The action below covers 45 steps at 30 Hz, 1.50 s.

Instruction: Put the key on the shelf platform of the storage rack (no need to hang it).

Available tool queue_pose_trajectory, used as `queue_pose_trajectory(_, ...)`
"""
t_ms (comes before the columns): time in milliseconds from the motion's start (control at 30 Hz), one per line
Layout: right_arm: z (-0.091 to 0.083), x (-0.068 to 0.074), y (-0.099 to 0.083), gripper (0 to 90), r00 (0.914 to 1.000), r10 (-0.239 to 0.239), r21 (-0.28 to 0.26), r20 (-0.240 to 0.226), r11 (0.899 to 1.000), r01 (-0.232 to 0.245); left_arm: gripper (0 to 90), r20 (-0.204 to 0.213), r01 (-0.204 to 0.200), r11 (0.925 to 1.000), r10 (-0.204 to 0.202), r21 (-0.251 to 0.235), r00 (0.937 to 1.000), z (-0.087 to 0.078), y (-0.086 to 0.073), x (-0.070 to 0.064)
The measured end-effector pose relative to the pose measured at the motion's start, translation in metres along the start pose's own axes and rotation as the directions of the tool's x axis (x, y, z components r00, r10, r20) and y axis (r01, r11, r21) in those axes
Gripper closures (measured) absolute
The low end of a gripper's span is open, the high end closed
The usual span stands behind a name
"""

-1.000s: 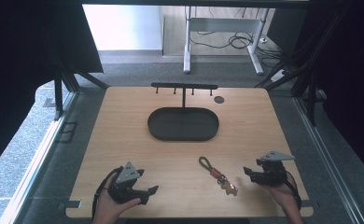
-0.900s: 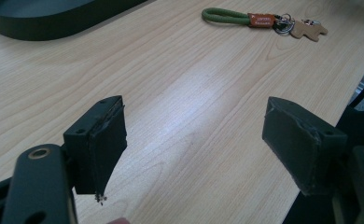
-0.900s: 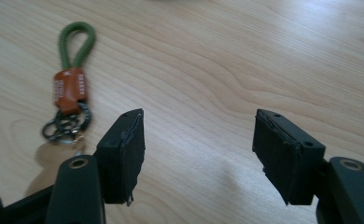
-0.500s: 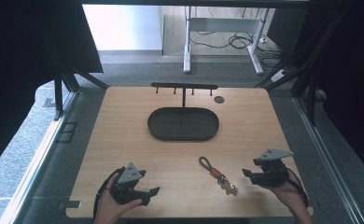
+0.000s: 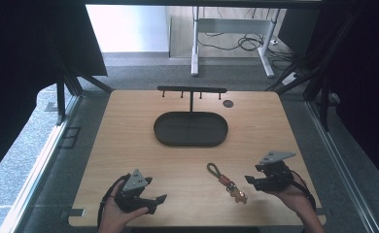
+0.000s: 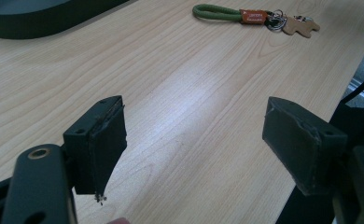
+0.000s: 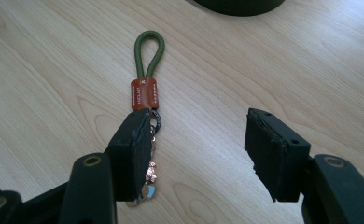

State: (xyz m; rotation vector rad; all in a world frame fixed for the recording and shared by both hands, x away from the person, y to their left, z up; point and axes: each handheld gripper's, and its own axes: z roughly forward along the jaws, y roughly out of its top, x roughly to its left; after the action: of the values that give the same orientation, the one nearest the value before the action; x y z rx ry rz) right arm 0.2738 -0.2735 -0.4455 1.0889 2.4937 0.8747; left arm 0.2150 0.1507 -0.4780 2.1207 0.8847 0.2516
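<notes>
All 3 views share the table (image 5: 129, 145).

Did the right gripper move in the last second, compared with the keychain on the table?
Yes. In the high view the right gripper has shifted slightly toward the keychain, which lies in the same spot below the dark oval tray.

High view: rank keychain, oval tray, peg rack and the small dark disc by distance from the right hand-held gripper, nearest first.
From the right hand-held gripper:
1. Keychain, just to its left on the near part of the table.
2. Oval tray, mid-table, farther back and left.
3. Small dark disc, near the far edge.
4. Peg rack, along the far edge behind the tray; nearly level with the disc, so 3 and 4 are close.
</notes>
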Motion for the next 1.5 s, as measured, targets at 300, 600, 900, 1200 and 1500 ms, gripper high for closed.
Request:
queue_pose_trajectory(300,0.007,0.002,0.006,43.2,0.9997,-0.004,0.026,-0.025,1.0,0.005,22.2,0.003,-0.005,1.0,0.005,0.008,1.0,0.002,0.0,-0.001)
queue_pose_trajectory(600,0.012,0.004,0.007,44.2,0.9989,-0.012,0.047,-0.045,0.999,0.014,22.1,0.006,-0.008,0.9999,0.007,0.011,1.0,0.003,0.001,-0.002)
queue_pose_trajectory(900,0.021,0.011,0.014,44.5,0.9969,-0.029,0.067,-0.073,0.997,0.034,22.2,0.008,-0.01,0.9999,0.01,0.013,0.9999,0.003,0.001,-0.003)
queue_pose_trajectory(1200,0.028,0.018,0.023,45.6,0.9945,-0.051,0.083,-0.091,0.995,0.059,22.1,0.011,-0.011,0.9998,0.011,0.017,0.9999,0.005,0.001,-0.003)
queue_pose_trajectory(1500,0.037,0.023,0.027,46.1,0.9916,-0.058,0.103,-0.116,0.992,0.07,22.1,0.011,-0.012,0.9998,0.012,0.015,0.9999,0.004,0.001,-0.003)
